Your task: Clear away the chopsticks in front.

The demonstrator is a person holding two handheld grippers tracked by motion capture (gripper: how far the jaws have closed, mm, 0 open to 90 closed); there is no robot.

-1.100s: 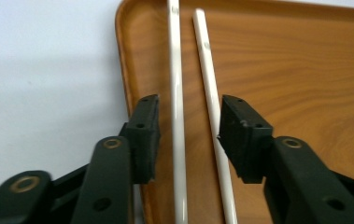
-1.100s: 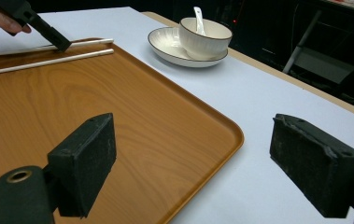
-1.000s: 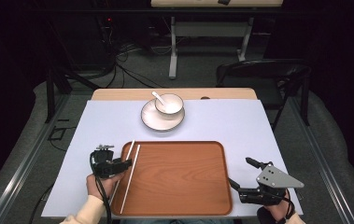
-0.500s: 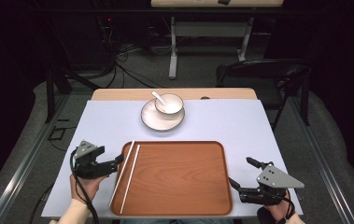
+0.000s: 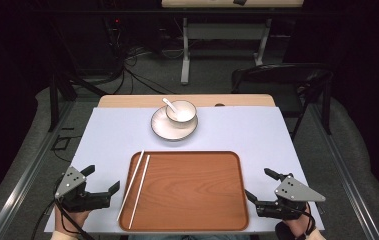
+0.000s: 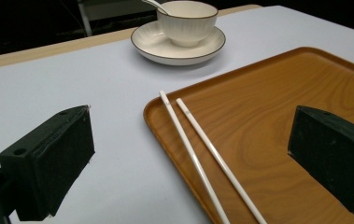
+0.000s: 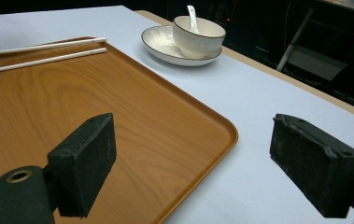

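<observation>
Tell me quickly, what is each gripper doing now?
Left gripper: open, jaws just opened, holding nothing, beside the chopsticks.
Right gripper: open, holding nothing.

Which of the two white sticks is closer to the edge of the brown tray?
The left chopstick is. It runs along the tray's left rim, nearest the left tongs. The other chopstick lies just inside it, farther onto the wood.

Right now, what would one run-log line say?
left gripper: jaws just opened, empty | chopsticks: on tray left edge | right gripper: open
</observation>
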